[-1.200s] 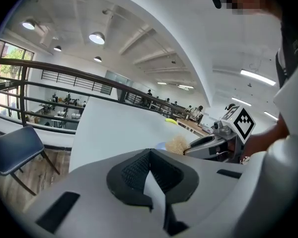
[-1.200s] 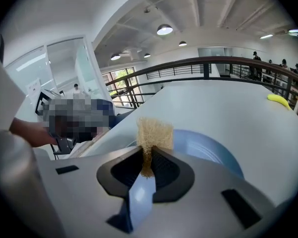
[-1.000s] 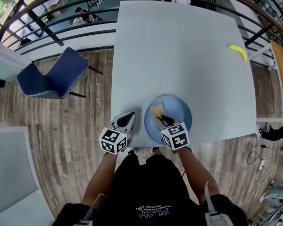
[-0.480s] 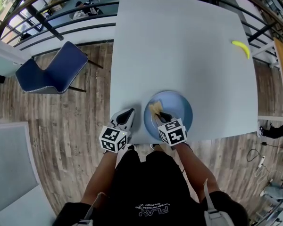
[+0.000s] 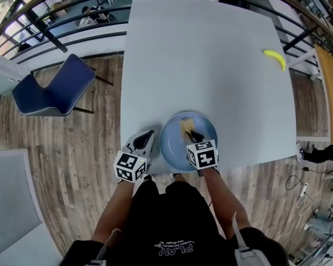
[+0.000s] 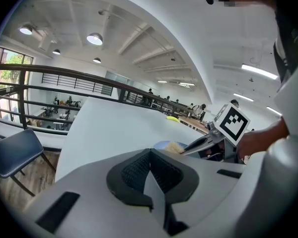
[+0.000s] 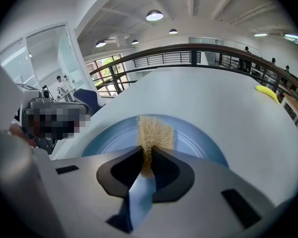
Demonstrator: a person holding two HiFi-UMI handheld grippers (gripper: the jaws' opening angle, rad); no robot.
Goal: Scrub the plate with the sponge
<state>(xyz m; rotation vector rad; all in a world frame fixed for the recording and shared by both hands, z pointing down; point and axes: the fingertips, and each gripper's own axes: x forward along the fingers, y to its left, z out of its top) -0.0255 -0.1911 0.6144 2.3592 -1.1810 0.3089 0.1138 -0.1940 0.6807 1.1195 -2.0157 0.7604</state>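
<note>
Both tools sit at the tabletop's near edge. The right tool (image 5: 190, 135) pinches the sponge (image 5: 185, 126) onto the blue plate (image 5: 169, 146), so scrubbing seems underway; the left tool (image 5: 146, 136), closed on nothing, rests beside the plate.

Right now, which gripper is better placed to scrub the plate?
Right. The right gripper has its fingers shut on the sponge, held over the blue plate. The left gripper is shut, empty, and off to the plate's left side.

White print "PLAY", upside-down, on the person's black shirt (image 5: 172, 218), smaller line beside it illegible
</note>
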